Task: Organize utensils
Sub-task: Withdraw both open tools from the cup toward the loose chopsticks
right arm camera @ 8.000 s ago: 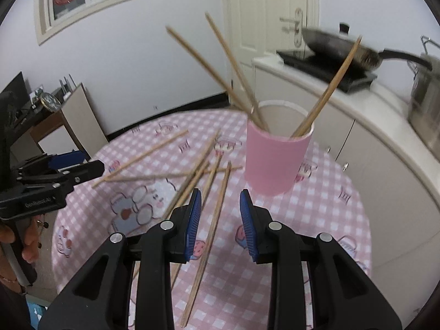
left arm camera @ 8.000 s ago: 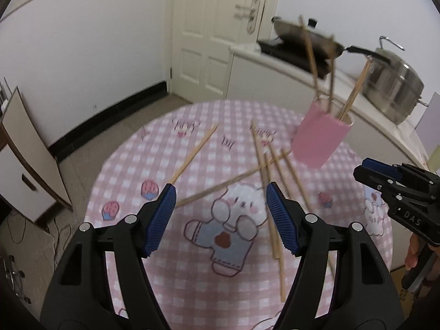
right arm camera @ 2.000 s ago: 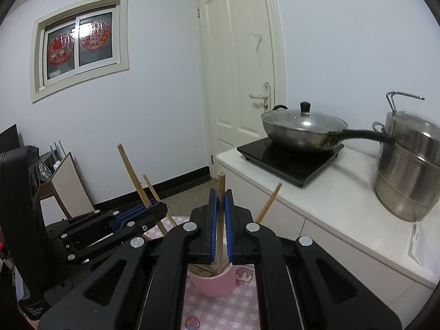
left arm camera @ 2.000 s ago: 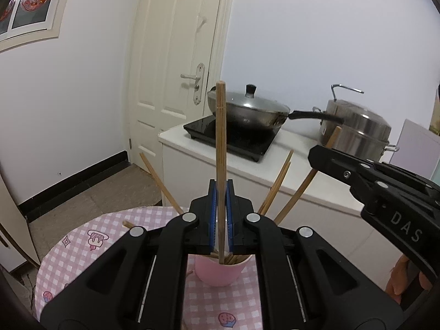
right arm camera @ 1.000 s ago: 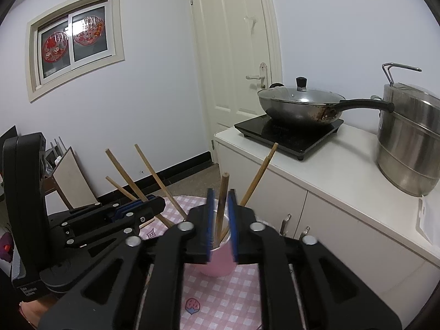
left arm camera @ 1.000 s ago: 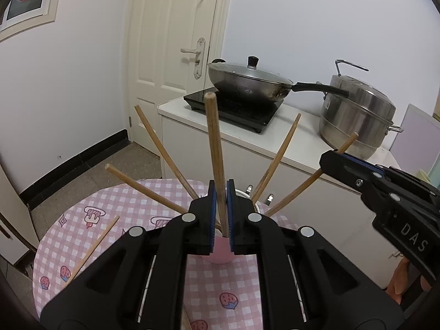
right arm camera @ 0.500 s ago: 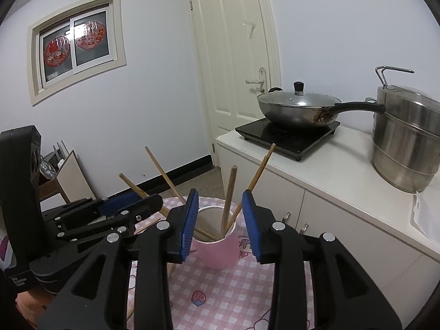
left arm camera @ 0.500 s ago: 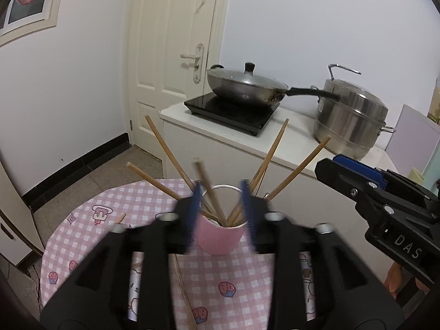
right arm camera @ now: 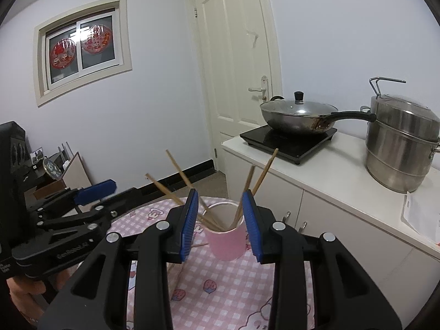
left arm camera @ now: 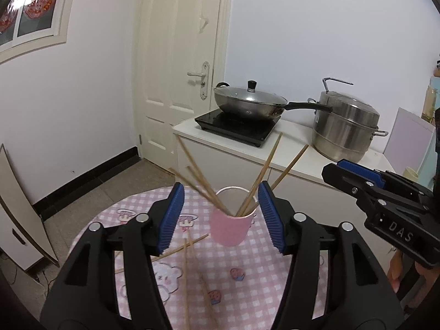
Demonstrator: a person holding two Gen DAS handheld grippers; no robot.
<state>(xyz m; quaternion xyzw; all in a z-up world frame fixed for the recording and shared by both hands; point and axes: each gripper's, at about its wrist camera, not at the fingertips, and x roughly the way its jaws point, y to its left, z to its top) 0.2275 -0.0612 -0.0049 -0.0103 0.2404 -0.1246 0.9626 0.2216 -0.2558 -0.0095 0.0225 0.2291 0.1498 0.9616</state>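
You held both grippers above the near side of the round table (left arm camera: 275, 286), each pointed at the pink cup (left arm camera: 230, 227). Your left gripper (left arm camera: 220, 217) had its jaws spread wide, holding nothing, the blue pads framing the cup from your side without touching it. Your right gripper (right arm camera: 220, 222) was likewise parted and empty, its pads on either side of the cup's rim in its own view.

The cup stood upright on the checked cloth toward the far edge of the table, close to the white counter (right arm camera: 343, 192) behind it. Several chopsticks (left arm camera: 264, 173) leaned out of it in a fan, some left, some right, their tips reaching above the rim and level with the counter top. More loose chopsticks (left arm camera: 187, 275) lay flat on the cloth on the near left of the cup, crossing one another.

Seen from the left camera, your right gripper sat off to the right, apart from the cup. On the counter a covered wok (right arm camera: 299, 115) sat on a black hob beside a steel steamer pot (right arm camera: 401, 143). Bare cloth lay open in front of the cup.
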